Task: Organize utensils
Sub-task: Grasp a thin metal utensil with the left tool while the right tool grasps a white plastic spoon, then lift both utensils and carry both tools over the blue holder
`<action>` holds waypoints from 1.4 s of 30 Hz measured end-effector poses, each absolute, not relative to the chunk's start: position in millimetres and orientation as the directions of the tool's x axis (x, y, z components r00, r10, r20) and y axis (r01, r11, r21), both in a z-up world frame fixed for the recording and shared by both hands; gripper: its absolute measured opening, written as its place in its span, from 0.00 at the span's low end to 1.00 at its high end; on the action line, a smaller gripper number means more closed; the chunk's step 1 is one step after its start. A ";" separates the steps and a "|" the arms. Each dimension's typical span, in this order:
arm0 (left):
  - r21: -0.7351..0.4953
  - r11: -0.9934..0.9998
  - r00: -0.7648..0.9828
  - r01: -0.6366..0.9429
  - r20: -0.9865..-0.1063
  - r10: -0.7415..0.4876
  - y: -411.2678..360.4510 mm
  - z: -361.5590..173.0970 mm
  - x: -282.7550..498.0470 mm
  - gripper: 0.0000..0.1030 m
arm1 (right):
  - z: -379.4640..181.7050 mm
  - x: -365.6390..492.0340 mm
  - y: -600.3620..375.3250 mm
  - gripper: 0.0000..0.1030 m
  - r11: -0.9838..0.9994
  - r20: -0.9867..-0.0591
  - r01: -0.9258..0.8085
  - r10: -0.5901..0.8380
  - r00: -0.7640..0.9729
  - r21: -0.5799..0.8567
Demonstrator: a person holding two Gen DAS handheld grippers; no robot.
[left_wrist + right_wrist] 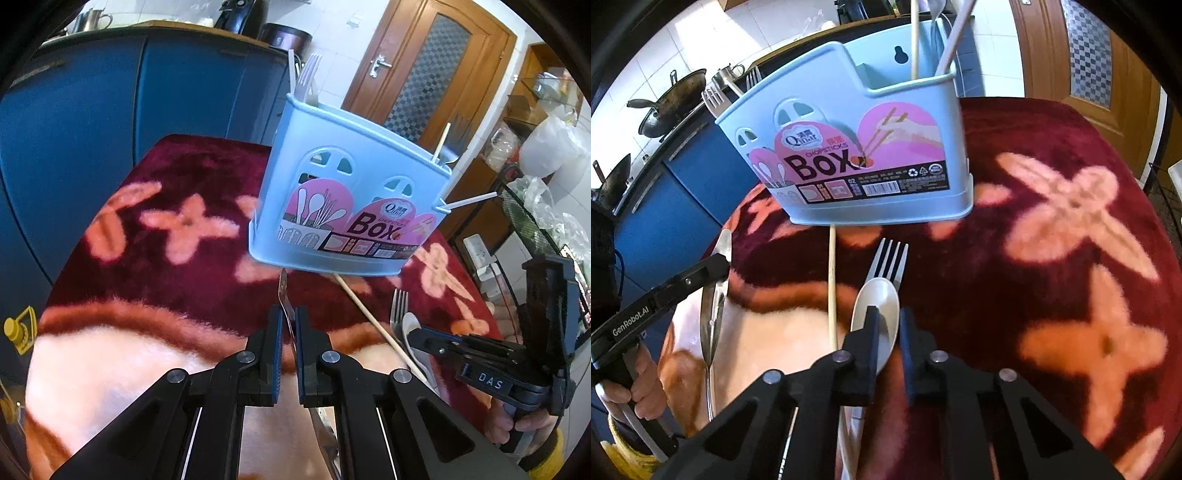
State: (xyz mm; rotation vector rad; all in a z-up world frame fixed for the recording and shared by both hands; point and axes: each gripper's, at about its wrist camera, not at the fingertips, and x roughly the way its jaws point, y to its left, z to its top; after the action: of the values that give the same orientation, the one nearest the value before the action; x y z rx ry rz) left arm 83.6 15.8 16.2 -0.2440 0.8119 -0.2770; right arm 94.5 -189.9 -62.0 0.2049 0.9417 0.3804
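The left gripper [289,325] has its fingers pinched on a metal spoon [714,295], lifted slightly off the red flowered blanket [166,266]. The right gripper [888,325] has its fingers nearly together around a white spoon [877,306] lying on a metal fork [888,262]. Just beyond both sets of fingertips stands the blue utensil box [871,147]; a chopstick [832,280] lies between the grippers.

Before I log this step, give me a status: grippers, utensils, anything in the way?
Left gripper shut on metal spoon. Right gripper shut on white spoon. Fork lies under it, chopstick alongside. Box upright ahead.
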 end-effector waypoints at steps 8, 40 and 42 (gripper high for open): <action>-0.313 0.936 0.687 0.162 -0.644 -0.335 14.9 28.7 76.6 0.05 | -45.4 80.1 -202.3 0.04 0.885 -0.655 -0.233 0.456 0.603 0.402; -0.262 0.941 0.867 0.214 -0.394 -0.306 5.2 120.0 53.8 0.02 | 61.1 29.4 -228.6 0.04 0.926 -0.287 -0.194 0.292 0.913 0.324; -0.253 0.943 0.879 0.214 -0.372 -0.299 3.4 126.7 56.6 0.02 | 65.4 32.0 -227.9 0.04 0.928 -0.277 -0.195 0.287 0.917 0.317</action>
State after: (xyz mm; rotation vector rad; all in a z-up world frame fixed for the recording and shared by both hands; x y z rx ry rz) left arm 56.6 3.4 126.7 -0.2082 0.4194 -0.2695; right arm 32.0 -227.9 65.4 0.2886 0.3260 0.2511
